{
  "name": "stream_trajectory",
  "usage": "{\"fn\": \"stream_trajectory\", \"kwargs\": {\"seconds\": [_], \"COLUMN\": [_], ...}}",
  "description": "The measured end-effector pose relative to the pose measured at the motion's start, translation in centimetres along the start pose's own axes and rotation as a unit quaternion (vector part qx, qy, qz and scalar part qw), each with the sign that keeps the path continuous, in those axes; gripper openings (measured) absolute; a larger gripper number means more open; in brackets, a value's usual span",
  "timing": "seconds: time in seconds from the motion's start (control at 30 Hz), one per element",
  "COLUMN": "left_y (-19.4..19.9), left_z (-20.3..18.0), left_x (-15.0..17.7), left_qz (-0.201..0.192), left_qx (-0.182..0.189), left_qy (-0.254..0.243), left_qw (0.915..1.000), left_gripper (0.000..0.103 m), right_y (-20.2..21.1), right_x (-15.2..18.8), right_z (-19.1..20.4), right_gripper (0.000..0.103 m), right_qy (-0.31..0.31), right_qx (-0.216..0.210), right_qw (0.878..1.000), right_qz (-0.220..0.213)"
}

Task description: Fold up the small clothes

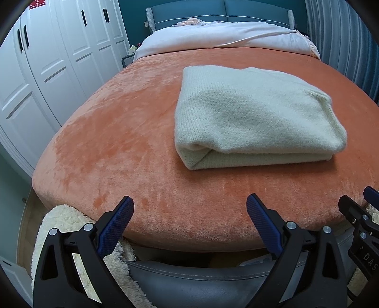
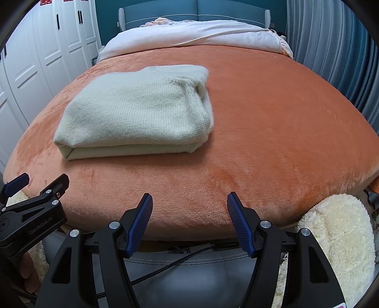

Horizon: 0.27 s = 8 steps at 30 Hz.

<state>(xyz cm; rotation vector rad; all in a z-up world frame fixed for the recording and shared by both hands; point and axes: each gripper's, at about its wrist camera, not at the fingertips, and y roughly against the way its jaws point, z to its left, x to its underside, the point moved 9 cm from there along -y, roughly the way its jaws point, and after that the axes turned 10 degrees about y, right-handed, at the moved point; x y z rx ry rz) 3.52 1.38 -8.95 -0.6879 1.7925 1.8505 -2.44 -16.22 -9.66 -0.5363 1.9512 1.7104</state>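
Note:
A cream knitted sweater (image 1: 251, 113) lies folded into a thick rectangle on the orange blanket (image 1: 118, 132); it also shows in the right wrist view (image 2: 137, 111). My left gripper (image 1: 190, 206) is open and empty, held back at the bed's near edge, well short of the sweater. My right gripper (image 2: 189, 201) is open and empty at the same near edge, to the right of the sweater. The right gripper's tips show at the right edge of the left wrist view (image 1: 355, 208). The left gripper shows at the left of the right wrist view (image 2: 35, 192).
The orange blanket (image 2: 272, 113) covers the bed. A white duvet (image 1: 225, 35) is bunched by the blue headboard (image 1: 220, 11). White wardrobe doors (image 1: 47, 59) stand on the left, grey curtains (image 2: 331, 42) on the right. Fluffy cream fabric (image 2: 336, 241) and a grey seat (image 1: 201, 279) lie below the near edge.

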Motion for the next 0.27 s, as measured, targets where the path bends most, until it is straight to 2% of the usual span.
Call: {"fn": "stream_trajectory", "kwargs": {"seconds": [0.27], "left_y": [-0.06], "left_z": [0.11], "left_x": [0.03], "left_qz": [0.002], "left_qx": [0.006], "left_qy": [0.0], "left_qw": [1.0], "left_gripper": [0.094], "right_y": [-0.02], "right_x": [-0.09], "right_z": [-0.02], "right_gripper": [0.063], "right_qy": [0.001], "right_qx": [0.0], "right_qw": [1.0], "right_qz": [-0.001]}}
